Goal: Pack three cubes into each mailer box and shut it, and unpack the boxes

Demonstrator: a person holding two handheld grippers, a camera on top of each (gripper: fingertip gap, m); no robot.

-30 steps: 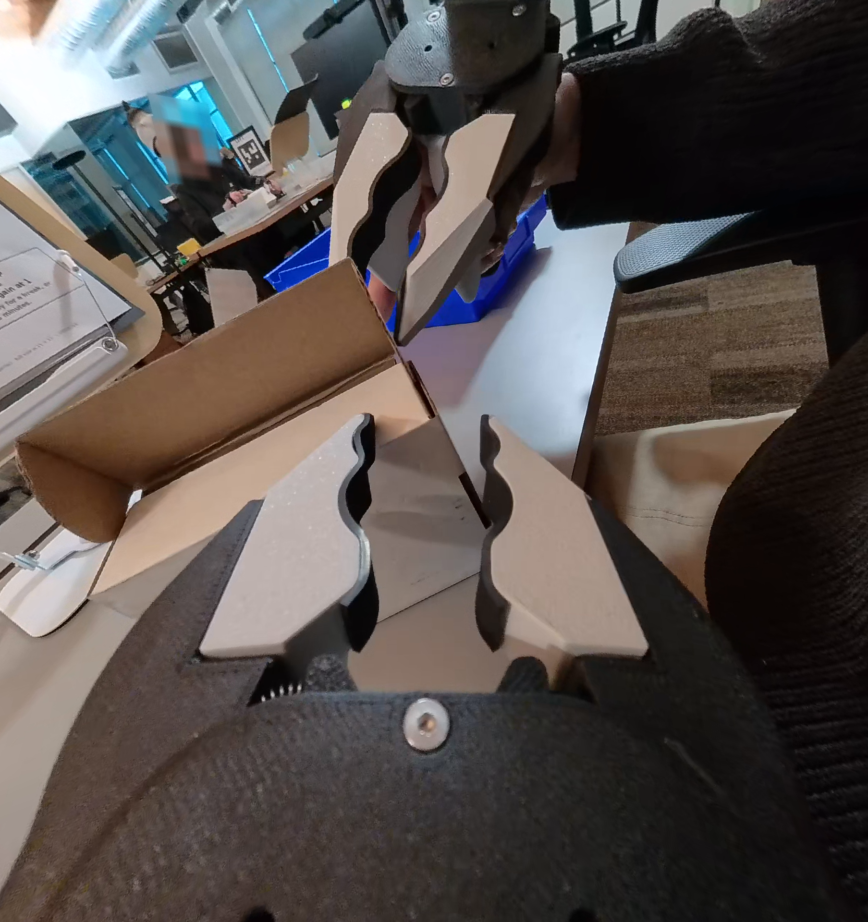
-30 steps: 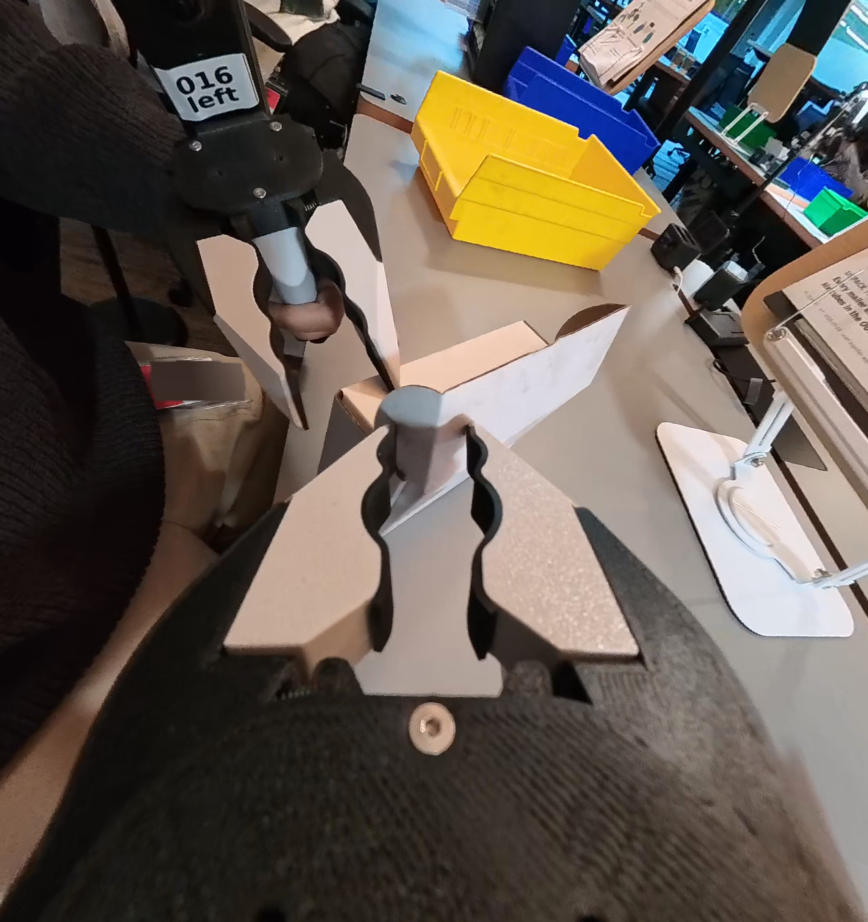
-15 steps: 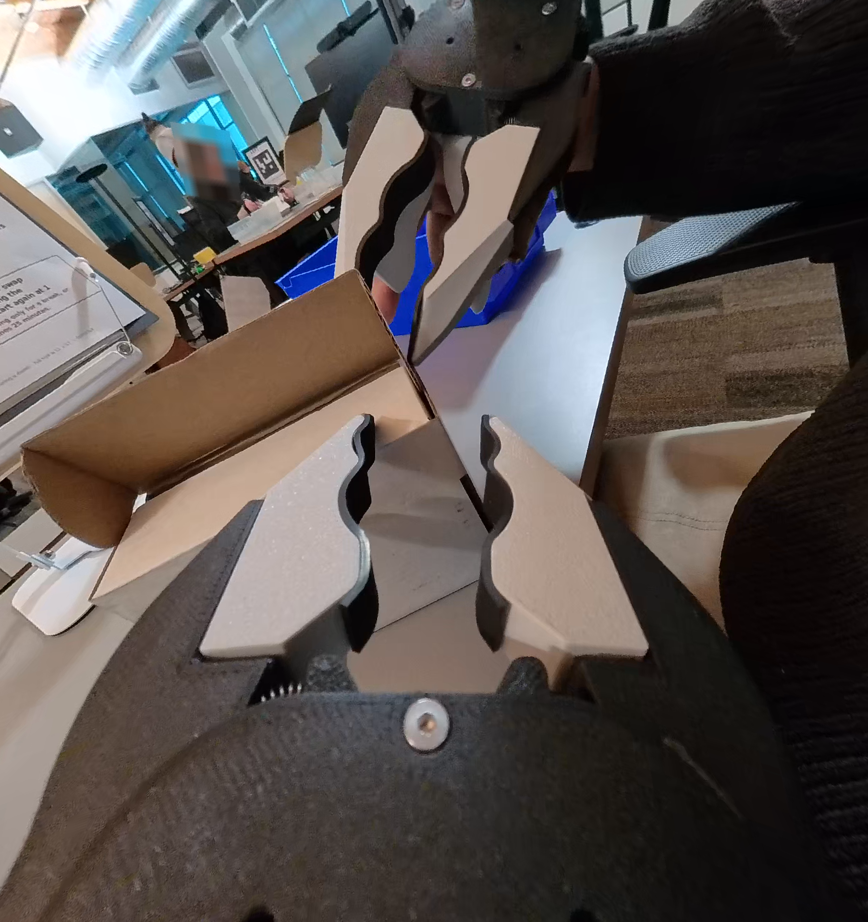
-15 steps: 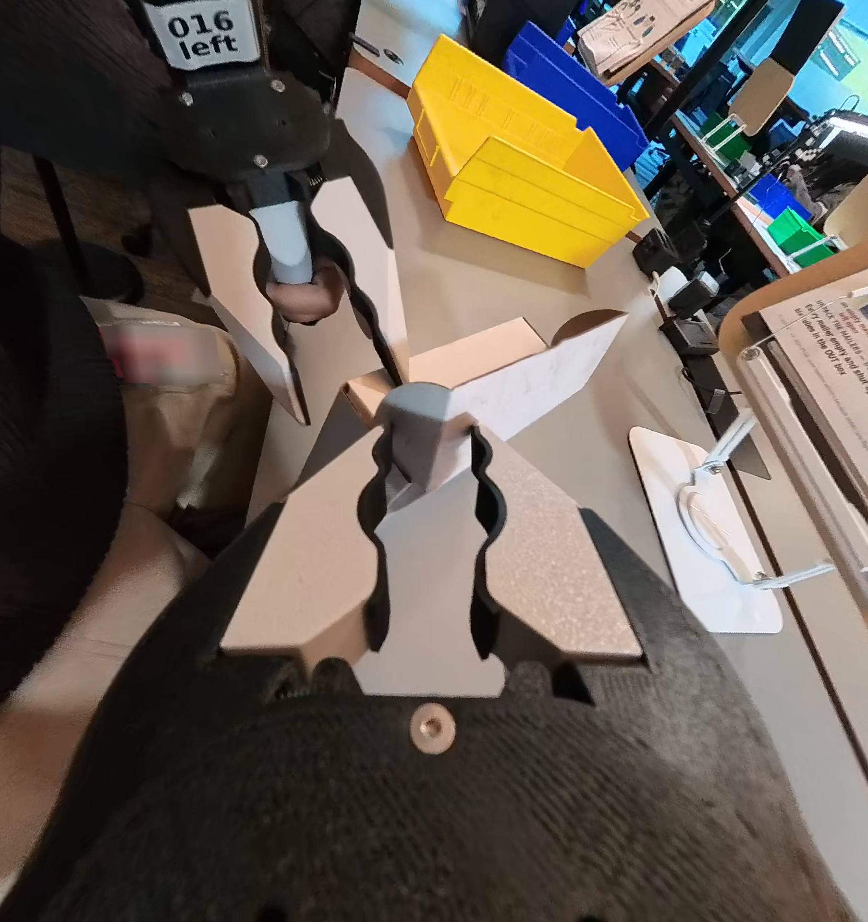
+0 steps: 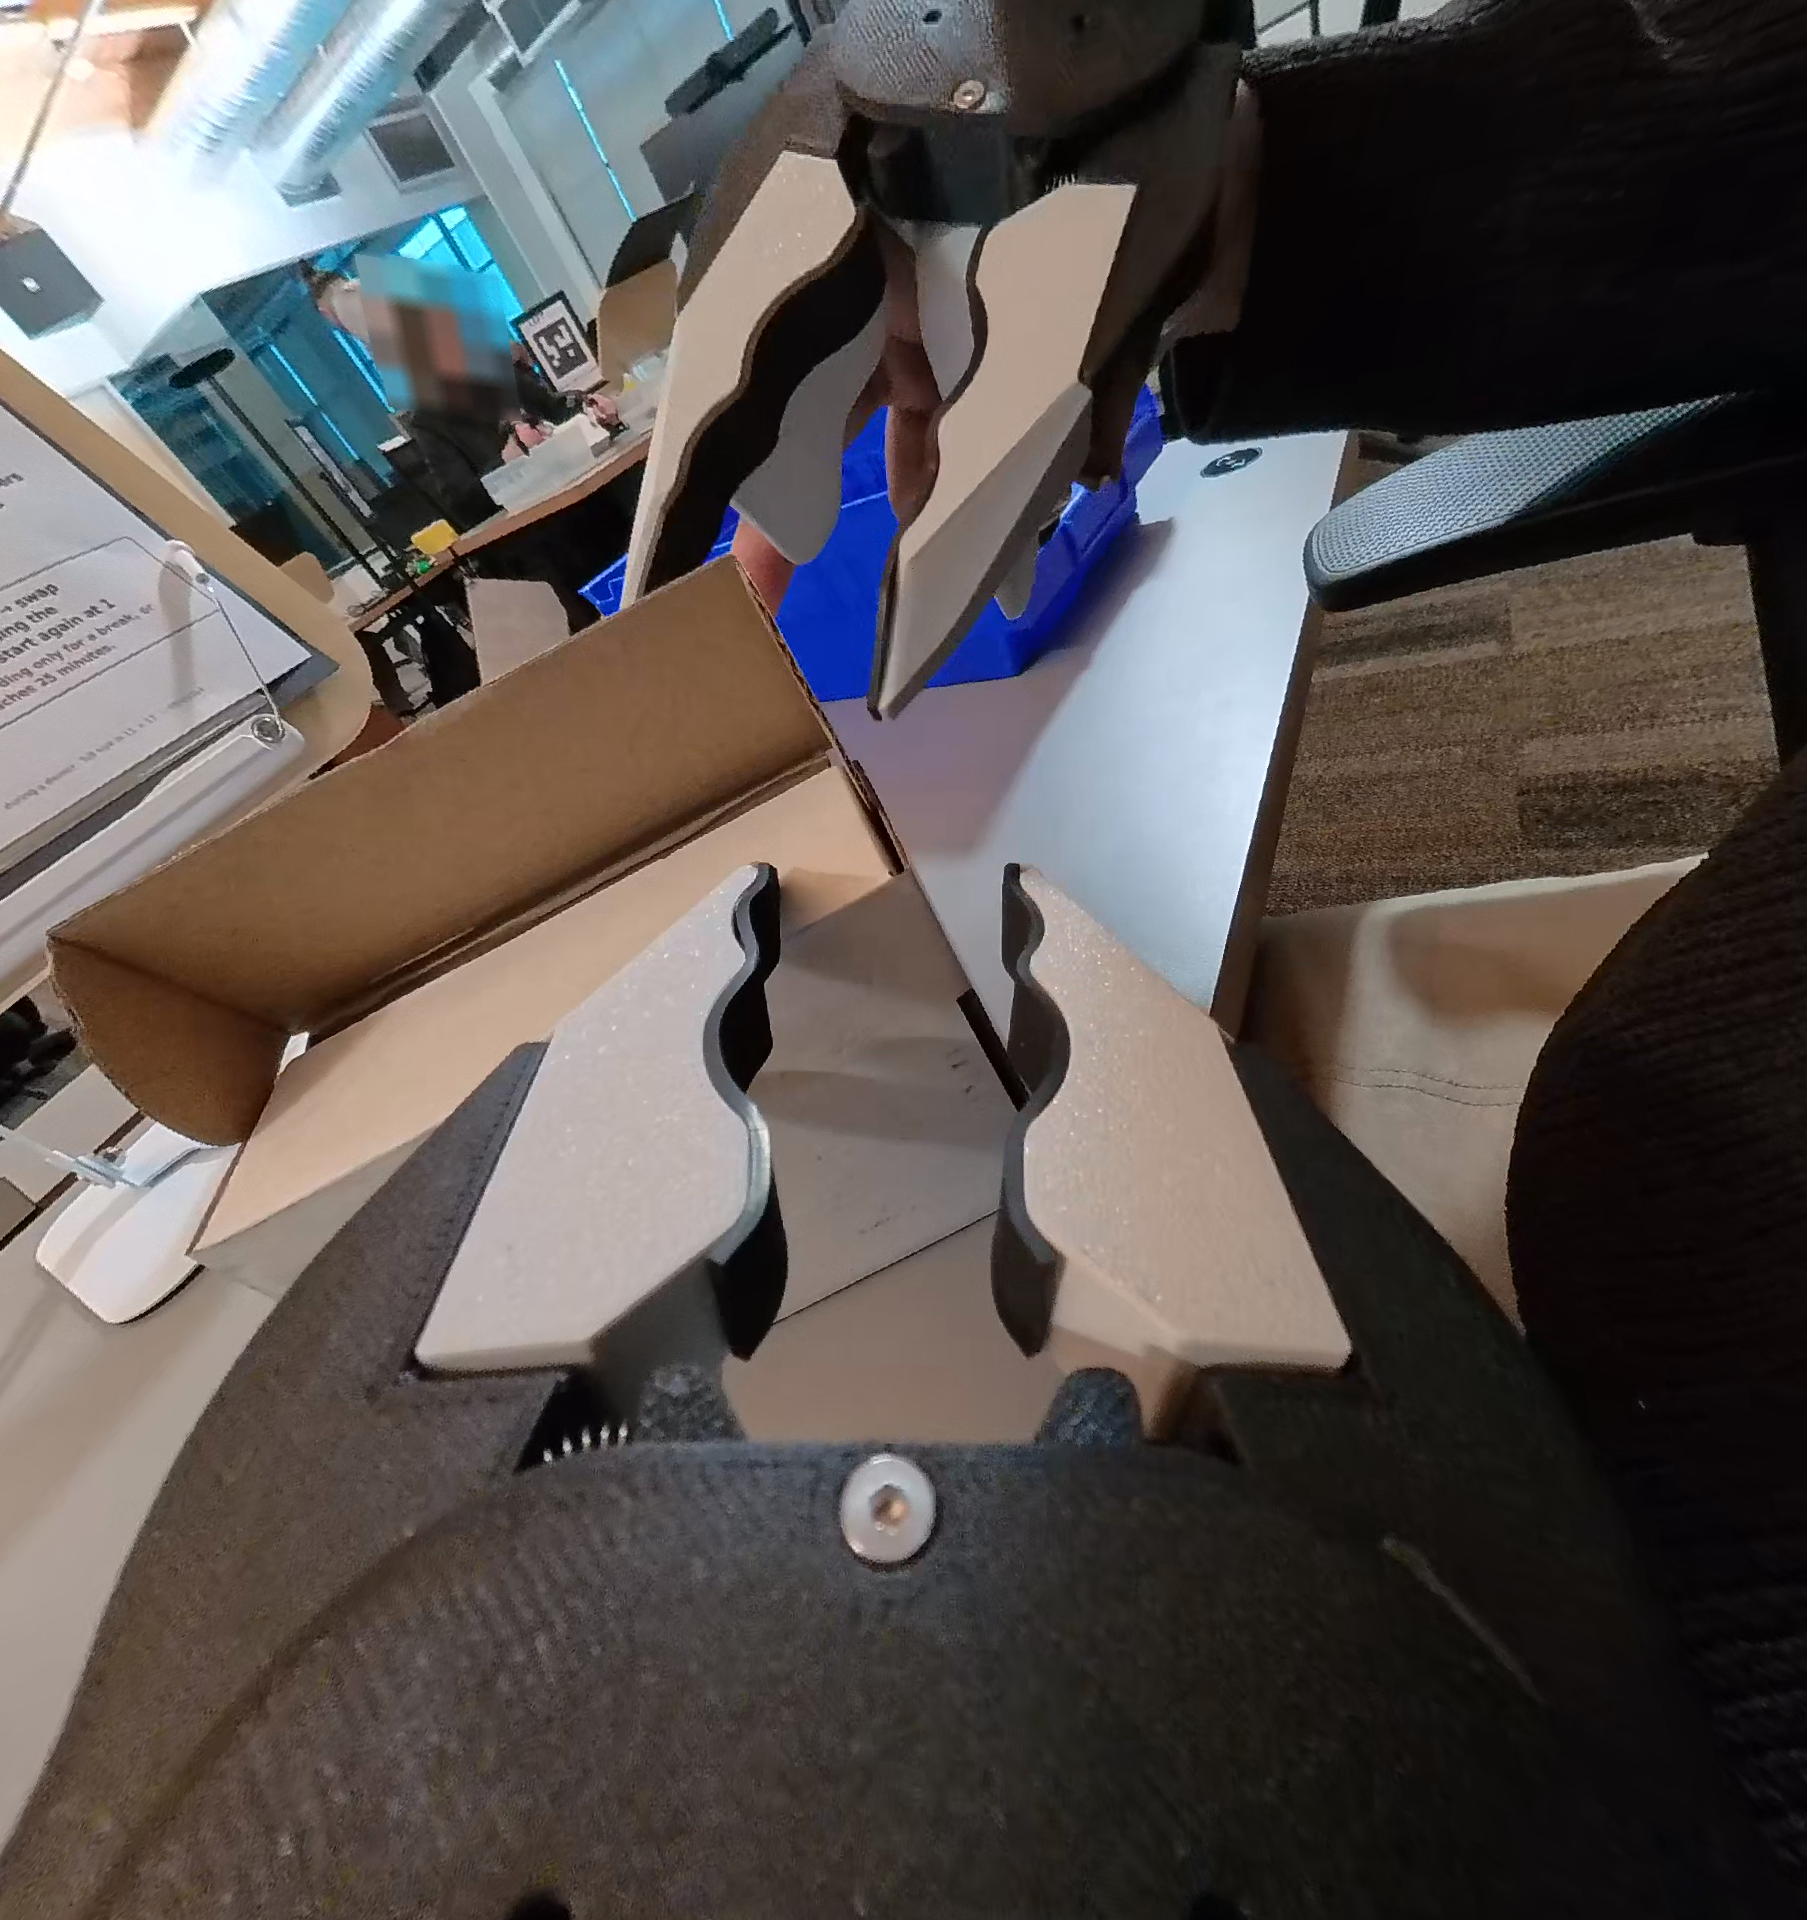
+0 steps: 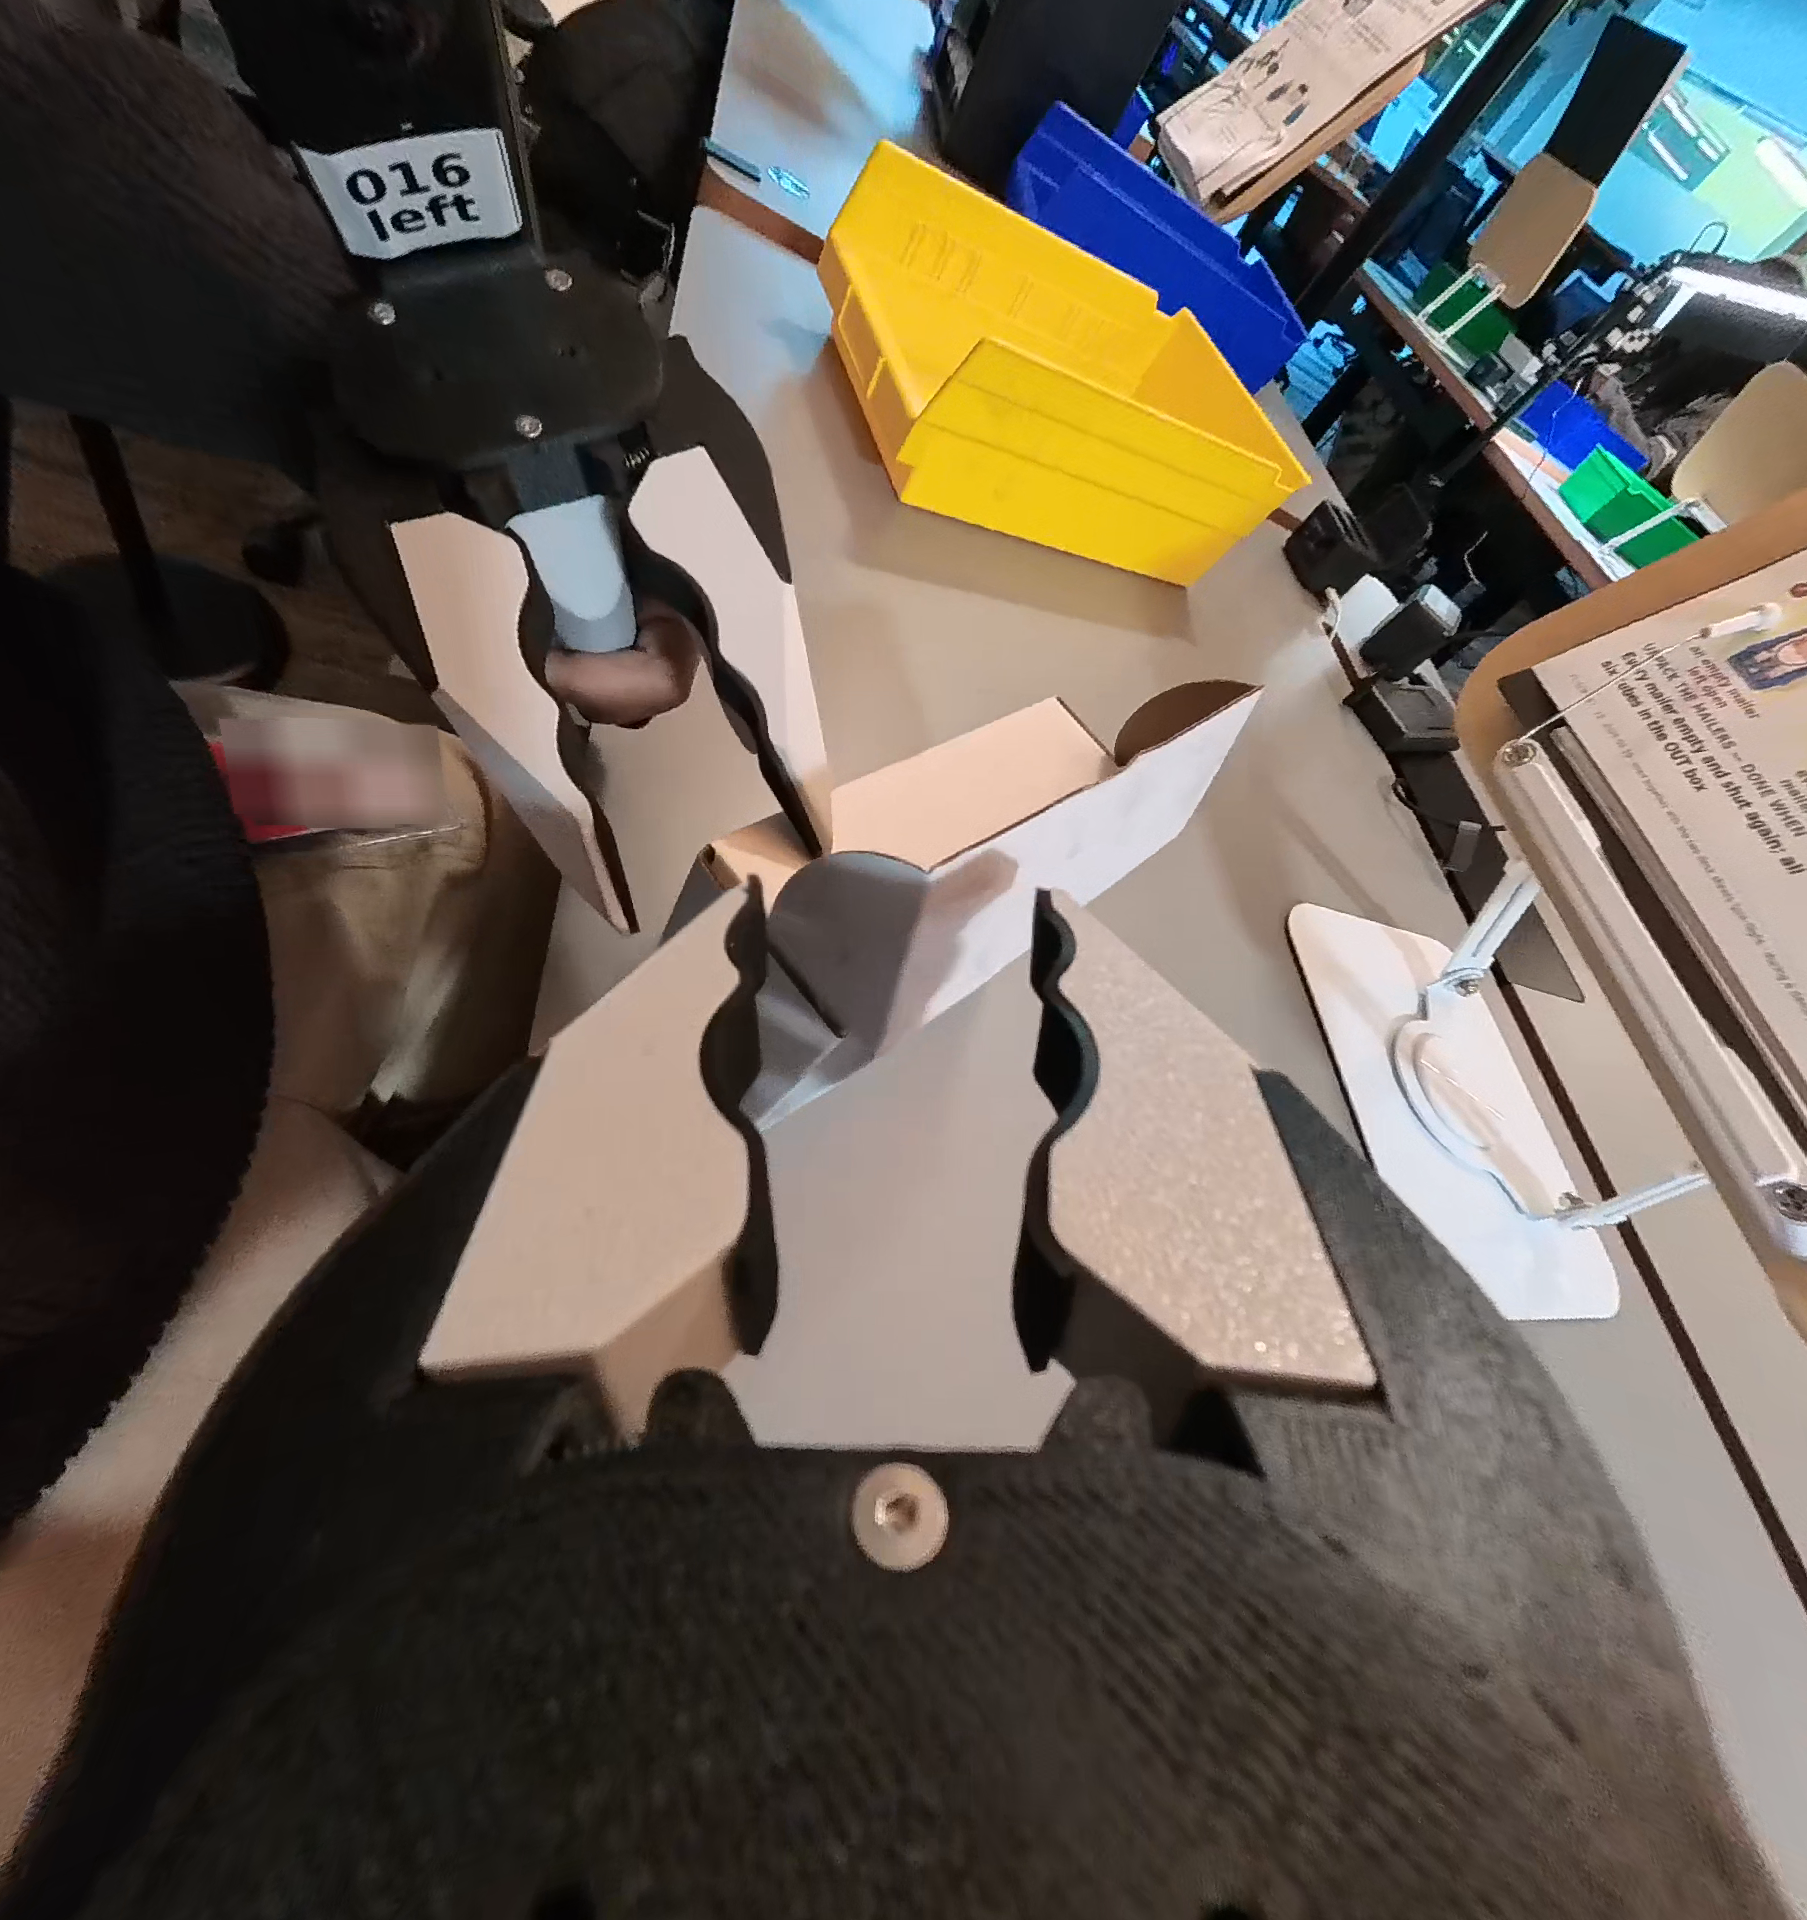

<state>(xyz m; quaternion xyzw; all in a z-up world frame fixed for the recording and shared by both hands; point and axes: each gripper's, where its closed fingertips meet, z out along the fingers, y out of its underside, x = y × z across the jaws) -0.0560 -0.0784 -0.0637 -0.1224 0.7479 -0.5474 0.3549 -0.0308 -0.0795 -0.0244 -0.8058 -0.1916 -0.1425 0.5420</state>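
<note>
Open mailer box (image 5: 442, 862) on table (image 6: 982, 613), no cubes visible inside.
Left claw (image 5: 883, 1049) open, empty; right claw (image 6: 894, 1049) open at flap; packing or emptying unclear, shutting pending.

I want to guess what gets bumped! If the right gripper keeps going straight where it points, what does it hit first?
Most likely the mailer box. The right gripper is open, and the box's rounded side flap already sits at the tips of its fingers, though the depth is hard to judge.
</note>
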